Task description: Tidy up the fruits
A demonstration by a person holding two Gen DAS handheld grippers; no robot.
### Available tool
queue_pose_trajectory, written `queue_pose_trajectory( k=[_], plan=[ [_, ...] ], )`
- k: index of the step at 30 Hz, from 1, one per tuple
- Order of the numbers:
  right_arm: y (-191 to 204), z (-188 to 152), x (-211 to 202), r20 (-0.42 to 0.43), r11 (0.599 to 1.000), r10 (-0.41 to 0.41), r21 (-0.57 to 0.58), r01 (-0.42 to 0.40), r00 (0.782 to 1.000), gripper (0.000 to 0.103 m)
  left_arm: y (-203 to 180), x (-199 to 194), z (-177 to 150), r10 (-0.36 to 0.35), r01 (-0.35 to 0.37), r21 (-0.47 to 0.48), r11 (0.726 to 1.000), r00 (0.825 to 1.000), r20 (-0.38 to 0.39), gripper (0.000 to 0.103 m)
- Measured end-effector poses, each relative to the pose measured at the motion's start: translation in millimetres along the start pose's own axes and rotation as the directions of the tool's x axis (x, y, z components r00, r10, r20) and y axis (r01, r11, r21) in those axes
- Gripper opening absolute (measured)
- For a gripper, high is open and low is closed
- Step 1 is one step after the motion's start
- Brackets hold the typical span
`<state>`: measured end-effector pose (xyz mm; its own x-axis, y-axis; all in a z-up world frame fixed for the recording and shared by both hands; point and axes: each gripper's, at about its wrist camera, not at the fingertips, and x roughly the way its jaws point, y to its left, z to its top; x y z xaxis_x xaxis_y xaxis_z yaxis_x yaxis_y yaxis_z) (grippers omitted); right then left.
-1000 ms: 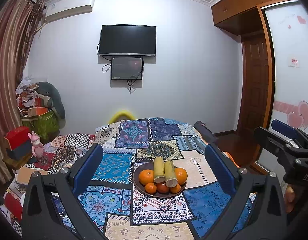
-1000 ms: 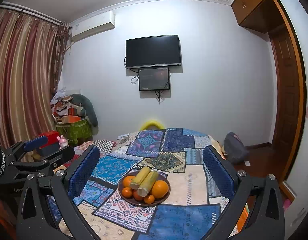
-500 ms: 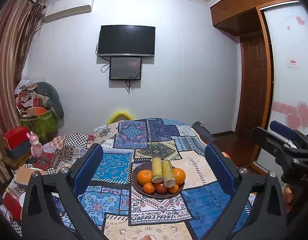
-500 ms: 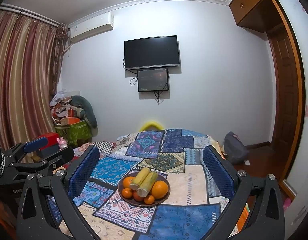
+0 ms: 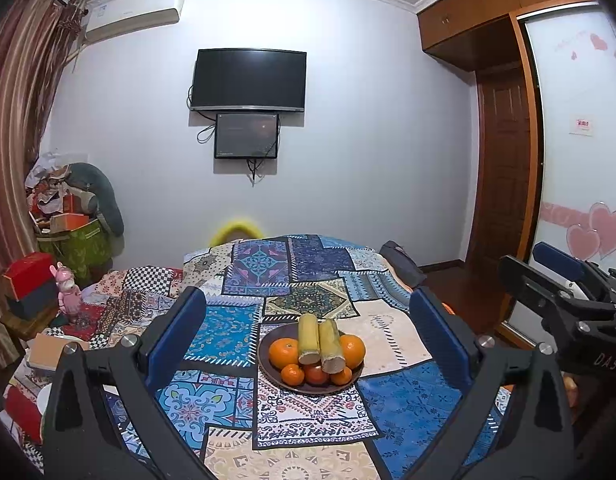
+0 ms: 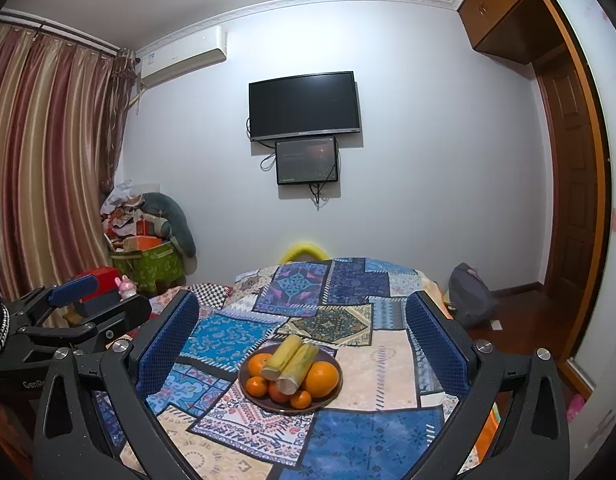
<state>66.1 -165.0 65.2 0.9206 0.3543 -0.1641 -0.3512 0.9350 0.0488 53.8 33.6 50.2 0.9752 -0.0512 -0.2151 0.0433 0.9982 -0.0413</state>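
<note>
A dark brown plate (image 5: 268, 372) (image 6: 334, 394) sits on the patchwork cloth. It holds several oranges (image 5: 283, 354) (image 6: 321, 378), smaller mandarins (image 5: 292, 374) (image 6: 256, 386) and two yellow-green sugarcane pieces (image 5: 309, 338) (image 6: 298, 362) laid across the fruit. My left gripper (image 5: 308, 332) stands open above the cloth, its blue pads (image 5: 176, 336) either side of the plate and well short of it. My right gripper (image 6: 302, 338) is open too, nothing between its fingers. Each gripper shows at the edge of the other's view.
The patchwork-covered table (image 5: 320, 432) runs toward a white wall with a television (image 5: 249, 80). Boxes, a green bin (image 5: 78, 246) and a pink toy (image 5: 68, 294) crowd the left. A grey bag (image 6: 470, 300) lies on the floor by a wooden door (image 5: 504, 168).
Both views have barely shifted; the plate sits slightly left of where it was in the left wrist view. Both grippers stay open.
</note>
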Motion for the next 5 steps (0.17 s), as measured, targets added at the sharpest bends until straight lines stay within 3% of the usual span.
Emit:
queue_pose_trajectory(
  k=[5],
  plan=[
    [-0.2, 0.0, 0.2, -0.003, 1.0, 0.002, 0.006, -0.002, 1.0, 0.103, -0.3, 0.8, 0.0, 0.006, -0.006, 0.005, 1.0, 1.0, -0.005, 0.103]
  ],
)
